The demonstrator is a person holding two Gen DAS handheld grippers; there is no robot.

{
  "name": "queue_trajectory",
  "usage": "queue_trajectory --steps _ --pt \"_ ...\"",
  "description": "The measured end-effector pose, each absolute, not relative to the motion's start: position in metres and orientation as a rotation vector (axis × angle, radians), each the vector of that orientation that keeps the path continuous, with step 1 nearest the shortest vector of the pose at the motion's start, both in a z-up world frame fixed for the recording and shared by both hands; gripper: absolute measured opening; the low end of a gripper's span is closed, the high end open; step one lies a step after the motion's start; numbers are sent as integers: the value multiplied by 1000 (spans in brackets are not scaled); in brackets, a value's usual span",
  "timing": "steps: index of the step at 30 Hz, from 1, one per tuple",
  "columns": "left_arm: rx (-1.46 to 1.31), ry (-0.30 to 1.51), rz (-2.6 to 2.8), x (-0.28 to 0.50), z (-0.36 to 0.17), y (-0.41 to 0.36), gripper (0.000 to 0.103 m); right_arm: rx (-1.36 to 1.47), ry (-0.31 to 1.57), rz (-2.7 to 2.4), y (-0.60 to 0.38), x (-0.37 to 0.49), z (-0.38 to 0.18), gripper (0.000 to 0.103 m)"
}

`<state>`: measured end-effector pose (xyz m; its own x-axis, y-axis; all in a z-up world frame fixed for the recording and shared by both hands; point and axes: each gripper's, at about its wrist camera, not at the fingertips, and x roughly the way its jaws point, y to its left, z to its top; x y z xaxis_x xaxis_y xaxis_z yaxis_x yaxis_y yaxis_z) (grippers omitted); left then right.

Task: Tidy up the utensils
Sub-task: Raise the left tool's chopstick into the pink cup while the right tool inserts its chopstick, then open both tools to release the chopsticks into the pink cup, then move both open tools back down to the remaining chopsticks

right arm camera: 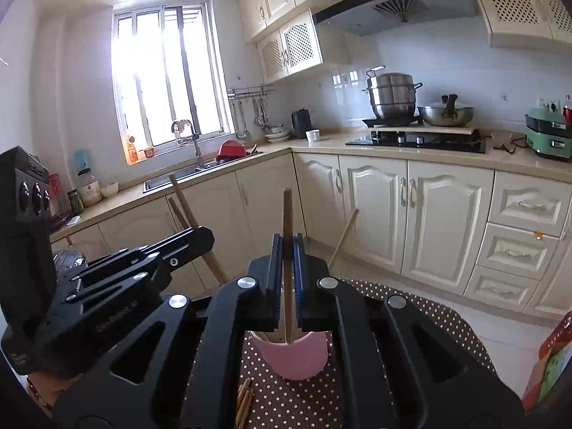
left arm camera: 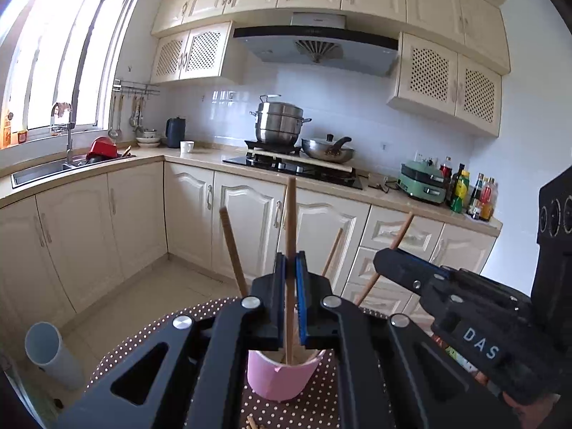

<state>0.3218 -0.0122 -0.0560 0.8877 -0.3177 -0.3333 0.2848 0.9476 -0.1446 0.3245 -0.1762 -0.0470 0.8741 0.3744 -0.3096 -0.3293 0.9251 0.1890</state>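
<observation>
Both grippers' jaws pinch one chopstick each (upright) over pink cup [left arm camera: 280, 375].

Bright barred window [left arm camera: 68, 53], cream cabinets [left arm camera: 250, 211], white tiled wall [left arm camera: 350, 107].

Cup [left arm camera: 282, 375]: on the table [left arm camera: 150, 336], at 6 o'clock in both wrist views, directly beneath each gripper's fingertips. Chopsticks: one upright between the left gripper [left arm camera: 290, 271] jaws, lower end inside the cup; one likewise in the right gripper [right arm camera: 288, 254]; others lean in the cup toward 10 and 2 o'clock. Loose chopsticks [right arm camera: 243, 405]: on the table, before the cup, at 7 o'clock. Right gripper sits at 3 o'clock of the left. Counter [left arm camera: 200, 157]: behind the table, 12 o'clock.
</observation>
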Motion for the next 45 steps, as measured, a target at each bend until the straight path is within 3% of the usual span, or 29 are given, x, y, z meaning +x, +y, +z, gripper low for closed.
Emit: queue_trajectory --steps 7,9,10,11,15,19,21,22,23,24,34,45 --pt "-68 389 -330 317 -65 -14 6 155 417 383 -177 331 -67 7" --pt "-60 391 -333 315 -64 -14 15 162 419 383 -179 330 -69 7" --pt "-68 395 -332 313 -64 -12 27 166 420 379 -181 330 -70 7" --pt "-75 396 -324 312 -62 -12 33 177 422 386 -183 330 -70 7" --pt "-91 403 -317 305 -59 -8 33 188 424 393 -186 325 -68 7" --pt "-88 392 -311 293 -53 -6 47 196 419 387 -189 318 -64 8" --pt "-103 395 -313 286 -50 -4 52 194 415 388 -189 313 -61 22" --pt "-106 395 -314 281 -48 -2 53 191 412 383 -190 309 -59 39" --pt "-105 394 -315 278 -46 -1 54 191 406 381 -191 306 -58 49" --pt "-106 390 -315 274 -45 1 54 194 389 381 -193 302 -57 53" --pt "-116 458 -306 232 -57 31 55 175 397 366 -198 264 -65 53" --pt "-115 808 -249 246 -142 53 55 91 574 413 -168 251 -122 53"
